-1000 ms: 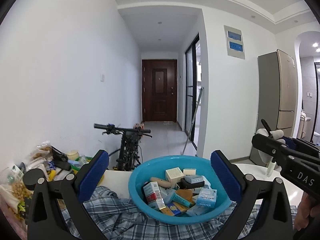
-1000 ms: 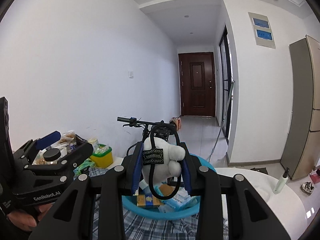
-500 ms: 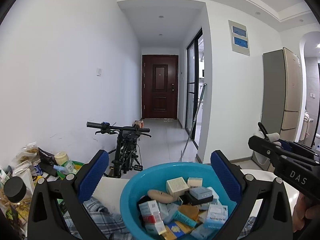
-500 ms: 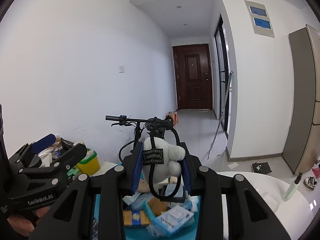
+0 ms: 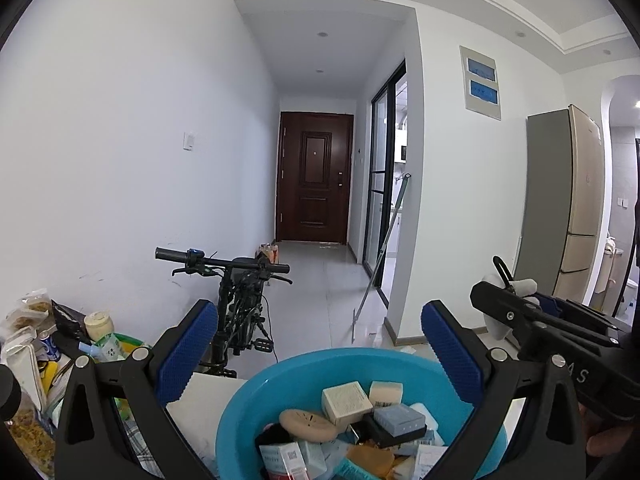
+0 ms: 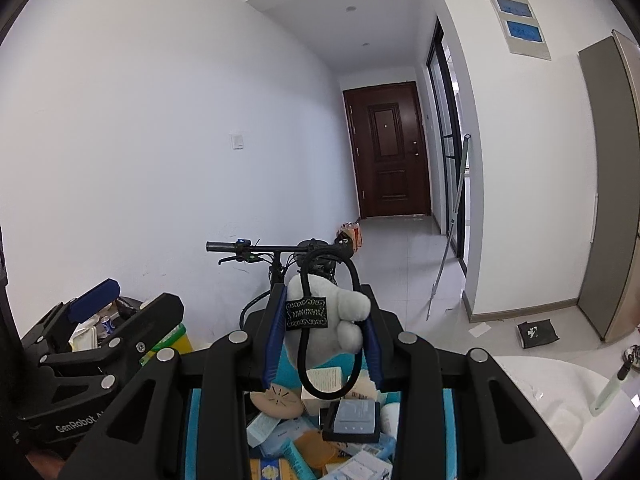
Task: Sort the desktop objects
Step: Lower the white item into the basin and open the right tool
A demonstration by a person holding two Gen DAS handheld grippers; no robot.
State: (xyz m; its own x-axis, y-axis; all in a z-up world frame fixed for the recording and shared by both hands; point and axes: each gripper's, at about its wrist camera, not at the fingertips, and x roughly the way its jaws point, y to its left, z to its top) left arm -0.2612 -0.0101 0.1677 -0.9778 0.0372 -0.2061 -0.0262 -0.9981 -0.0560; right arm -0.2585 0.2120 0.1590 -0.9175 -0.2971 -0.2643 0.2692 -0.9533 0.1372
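A blue plastic basin [image 5: 256, 396] full of small boxes, tubes and a tan round disc [image 5: 308, 426] sits below both grippers. My left gripper [image 5: 320, 348] is open and empty above the basin's near rim. My right gripper [image 6: 324, 332] is shut on a white plush toy [image 6: 344, 312] with a black label and a black cord loop, held above the basin [image 6: 194, 412]. The right gripper with the toy also shows at the right of the left wrist view [image 5: 516, 300].
A pile of snack bags, jars and a yellow-green tub [image 5: 60, 344] lies to the left. A white table top [image 6: 560, 392] with a pen-like bottle [image 6: 612, 384] lies to the right. A bicycle [image 5: 240, 304] stands behind the table. Plaid cloth [image 5: 134, 436] covers the table under the basin.
Both grippers have moved forward over the basin, which now fills more of the lower views. The right gripper still holds the plush toy; the left stays open.
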